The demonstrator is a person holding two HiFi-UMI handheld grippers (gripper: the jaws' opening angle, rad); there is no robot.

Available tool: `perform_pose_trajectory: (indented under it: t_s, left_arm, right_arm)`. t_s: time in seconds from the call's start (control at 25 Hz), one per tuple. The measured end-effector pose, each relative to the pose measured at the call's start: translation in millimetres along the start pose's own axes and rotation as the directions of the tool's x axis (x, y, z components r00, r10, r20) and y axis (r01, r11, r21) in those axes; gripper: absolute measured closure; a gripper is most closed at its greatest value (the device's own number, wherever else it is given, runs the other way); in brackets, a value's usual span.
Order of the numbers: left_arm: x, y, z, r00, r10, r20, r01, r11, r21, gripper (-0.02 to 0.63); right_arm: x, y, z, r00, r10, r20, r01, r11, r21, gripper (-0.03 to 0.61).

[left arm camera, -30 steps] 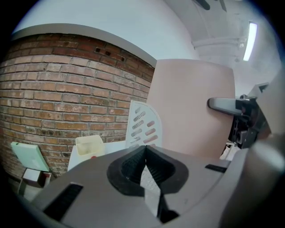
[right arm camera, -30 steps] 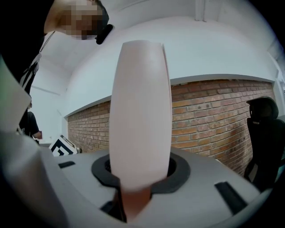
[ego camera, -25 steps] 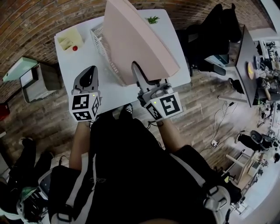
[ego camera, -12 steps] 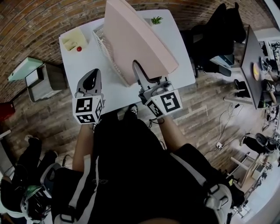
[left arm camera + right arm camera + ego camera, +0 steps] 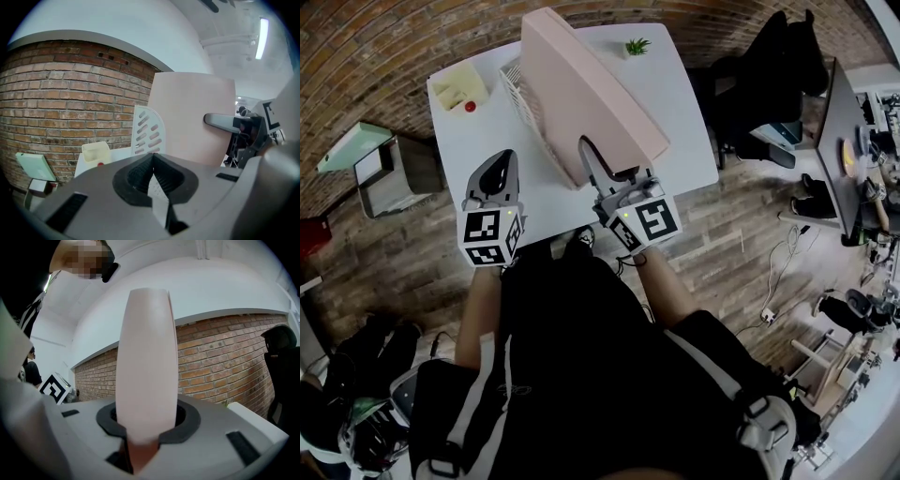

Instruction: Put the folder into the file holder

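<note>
The pink folder (image 5: 586, 98) is standing on edge above the surface (image 5: 675, 94), tilting away from the person. Its lower near corner is sitting in the right claw (image 5: 586, 148), which is clamping across its thickness. In the right gripper view the folder (image 5: 147, 366) is filling the gap between the jaws. Its bottom edge is hanging right over the white slotted file holder (image 5: 522, 94) and hiding most of it, so I cannot tell whether the edge is already entering a slot.

The step in hand seems to be the insertion itself. The next move is probably asking for the bottom edge to line up with a slot between the dividers, then a straight descent before the claw lets go.

The left claw (image 5: 499, 161) is hovering closed and empty just beside the holder's near end, apart from it.

What the holder is carrying is hidden behind the folder. At the far left corner a cream open box (image 5: 455, 86) is sitting, its contents unclear, with a small red thing (image 5: 470, 106) just beside it. A small green plant (image 5: 637, 44) is standing at the far edge.
</note>
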State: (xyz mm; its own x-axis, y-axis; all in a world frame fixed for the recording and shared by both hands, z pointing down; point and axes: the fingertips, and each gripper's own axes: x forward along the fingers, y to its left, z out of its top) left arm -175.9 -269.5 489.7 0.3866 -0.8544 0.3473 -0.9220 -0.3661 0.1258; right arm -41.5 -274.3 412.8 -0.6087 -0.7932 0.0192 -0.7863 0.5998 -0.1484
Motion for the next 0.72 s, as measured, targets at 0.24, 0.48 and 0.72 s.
perform_pose_trajectory:
  t_s: [0.24,0.48,0.72]
  left_arm:
    - [2.4,1.8,-4.1,1.000,0.003,-0.007,-0.003,1.000,-0.010,0.592]
    - [3.5,4.0,-11.6,1.000,0.007,-0.021,-0.008,1.000,-0.024,0.592]
    - [6.1,6.5,-17.6,0.999,0.010,-0.031,-0.011,0.999,-0.033,0.592]
  right_arm:
    - [6.6,0.0,-10.6,1.000,0.004,-0.029,-0.004,1.000,-0.007,0.433]
    - [11.0,4.0,-21.2,0.998,0.008,-0.061,-0.011,0.999,-0.036,0.428]
    - [13.8,4.0,-31.2,0.997,0.005,-0.083,-0.009,0.999,-0.046,0.424]
